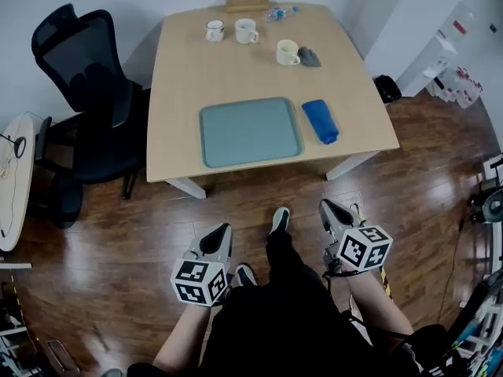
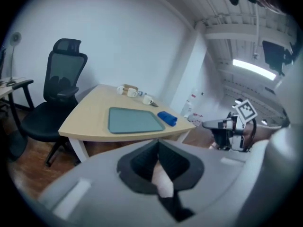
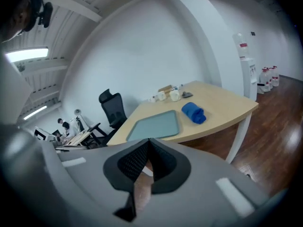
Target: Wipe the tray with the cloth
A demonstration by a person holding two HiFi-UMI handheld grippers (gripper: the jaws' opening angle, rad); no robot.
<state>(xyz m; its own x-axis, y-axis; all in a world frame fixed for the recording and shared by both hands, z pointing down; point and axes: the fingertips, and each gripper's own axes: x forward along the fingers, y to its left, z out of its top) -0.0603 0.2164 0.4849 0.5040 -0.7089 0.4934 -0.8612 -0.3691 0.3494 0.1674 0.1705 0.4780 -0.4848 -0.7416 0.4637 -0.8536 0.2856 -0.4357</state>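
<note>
The tray (image 1: 250, 132) is seen at frame centre, long axis left to right; the rolled cloth (image 1: 320, 121) is laid just right of it, lengthwise up the frame; the left gripper (image 1: 222, 234) and right gripper (image 1: 328, 209) are held closed, empty

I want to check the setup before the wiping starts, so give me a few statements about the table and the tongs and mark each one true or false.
1. The blue cloth lies on the table to the right of the tray, not on it. True.
2. A mug stands on the tray. False: the tray is bare; the three mugs stand at the table's far side.
3. The left tongs and right tongs are both shut with nothing between them. True.
4. The right tongs touch the cloth. False: they are held over the floor, short of the table.
5. The black chair stands at the table's right side. False: it stands at the left in the head view.
</note>
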